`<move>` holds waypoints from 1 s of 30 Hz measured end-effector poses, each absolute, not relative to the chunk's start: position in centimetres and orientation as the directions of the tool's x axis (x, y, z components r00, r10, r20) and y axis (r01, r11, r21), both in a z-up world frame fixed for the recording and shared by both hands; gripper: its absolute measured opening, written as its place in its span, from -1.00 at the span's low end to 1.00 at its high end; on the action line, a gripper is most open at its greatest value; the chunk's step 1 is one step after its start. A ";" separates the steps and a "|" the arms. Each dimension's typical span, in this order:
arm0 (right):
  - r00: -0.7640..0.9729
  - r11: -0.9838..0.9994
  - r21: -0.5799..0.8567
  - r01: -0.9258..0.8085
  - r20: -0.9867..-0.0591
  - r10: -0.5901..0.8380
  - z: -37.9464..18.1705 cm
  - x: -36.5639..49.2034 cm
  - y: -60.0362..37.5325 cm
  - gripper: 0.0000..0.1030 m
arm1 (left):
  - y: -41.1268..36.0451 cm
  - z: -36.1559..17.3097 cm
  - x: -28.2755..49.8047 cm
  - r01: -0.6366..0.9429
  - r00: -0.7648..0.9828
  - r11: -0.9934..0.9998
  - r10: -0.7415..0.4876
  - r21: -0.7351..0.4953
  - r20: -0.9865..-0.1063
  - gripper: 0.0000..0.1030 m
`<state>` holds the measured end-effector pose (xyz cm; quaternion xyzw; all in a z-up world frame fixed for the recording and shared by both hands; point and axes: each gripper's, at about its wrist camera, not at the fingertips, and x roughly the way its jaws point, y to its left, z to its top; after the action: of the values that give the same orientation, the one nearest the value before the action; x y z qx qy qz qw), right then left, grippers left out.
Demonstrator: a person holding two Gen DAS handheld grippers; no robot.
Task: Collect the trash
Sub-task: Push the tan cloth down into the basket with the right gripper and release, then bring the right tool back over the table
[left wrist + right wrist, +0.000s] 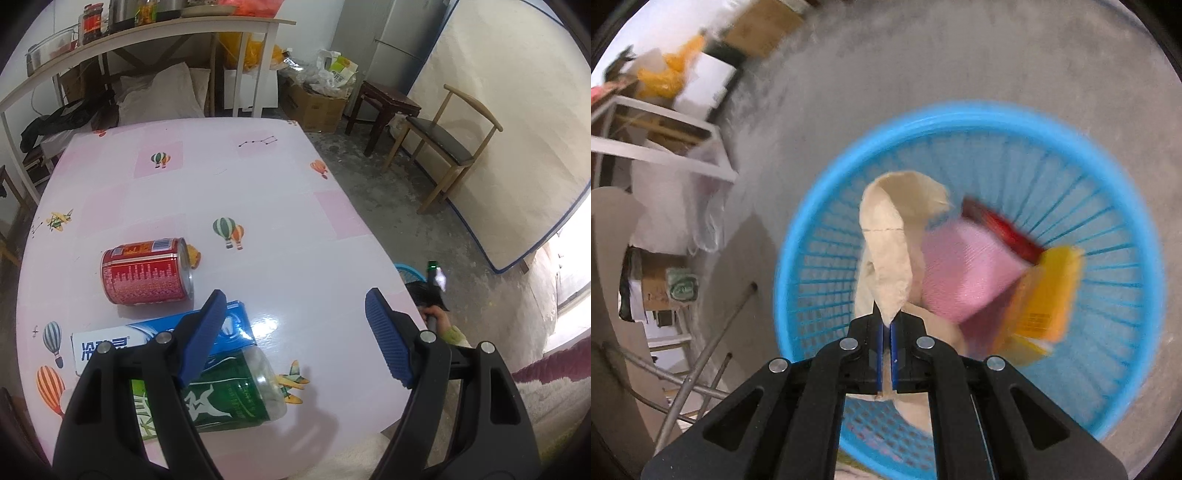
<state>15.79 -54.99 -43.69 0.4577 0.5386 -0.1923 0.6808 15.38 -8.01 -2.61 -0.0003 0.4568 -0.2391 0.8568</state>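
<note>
In the left wrist view my left gripper [295,306] is open and empty above the pink table [258,177]. Just below its left finger lie a blue and white carton [110,345] and a green-labelled plastic bottle [236,391] on its side. A red can [147,271] lies on its side farther back. In the right wrist view my right gripper [886,325] is shut on a beige paper scrap [890,240] and holds it over a blue mesh basket [1108,369] on the floor. The basket holds pink [964,269], red [1004,229] and yellow [1049,291] packages.
A wooden chair [450,144] and a dark stool [384,107] stand on the concrete floor right of the table. A shelf rack [147,33] with jars and boxes stands behind it. The basket rim [408,269] peeks past the table's right edge. Table legs [701,354] show left of the basket.
</note>
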 end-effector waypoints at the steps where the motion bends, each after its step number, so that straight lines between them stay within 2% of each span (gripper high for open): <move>1: 0.316 0.501 0.397 0.769 -0.917 0.242 -45.1 16.3 -54.9 -0.94 | -8.0 -2.6 15.5 0.406 0.468 0.888 -0.406 -0.217 -0.785 0.42; 5: 0.223 0.488 0.356 0.797 -0.924 0.311 -49.4 17.8 -54.3 -0.94 | -8.0 -2.7 15.8 0.403 0.465 0.889 -0.402 -0.215 -0.789 0.42; 8: 0.211 0.485 0.357 0.798 -0.920 0.329 -49.8 17.9 -53.8 -0.82 | -7.9 -2.8 16.0 0.401 0.462 0.890 -0.400 -0.216 -0.791 0.42; 10: 0.246 0.467 0.388 0.794 -0.909 0.337 -48.7 17.4 -53.7 -0.28 | -7.8 -2.9 16.1 0.399 0.463 0.891 -0.400 -0.217 -0.791 0.42; 13: 0.288 0.491 0.401 0.773 -0.912 0.292 -45.7 16.4 -53.5 0.03 | -7.3 -2.8 16.3 0.392 0.465 0.891 -0.406 -0.228 -0.787 0.42; 20: 0.382 0.558 0.418 0.716 -0.905 0.188 -36.8 12.5 -52.3 0.19 | -5.5 -2.5 15.6 0.376 0.490 0.891 -0.425 -0.256 -0.761 0.42; 25: 0.428 0.661 0.323 0.678 -0.904 0.003 -29.2 10.0 -51.6 0.28 | -3.5 -2.1 14.2 0.351 0.541 0.908 -0.396 -0.229 -0.742 0.44; 30: 0.530 0.733 0.265 0.626 -0.835 -0.151 -21.0 7.0 -49.1 0.28 | -0.7 -2.0 12.2 0.307 0.606 0.934 -0.342 -0.185 -0.718 0.50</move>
<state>7.03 -49.11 -20.96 0.2799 0.4244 -0.2346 0.8285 12.20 -0.75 -1.99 -0.0213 0.4050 -0.1811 0.8959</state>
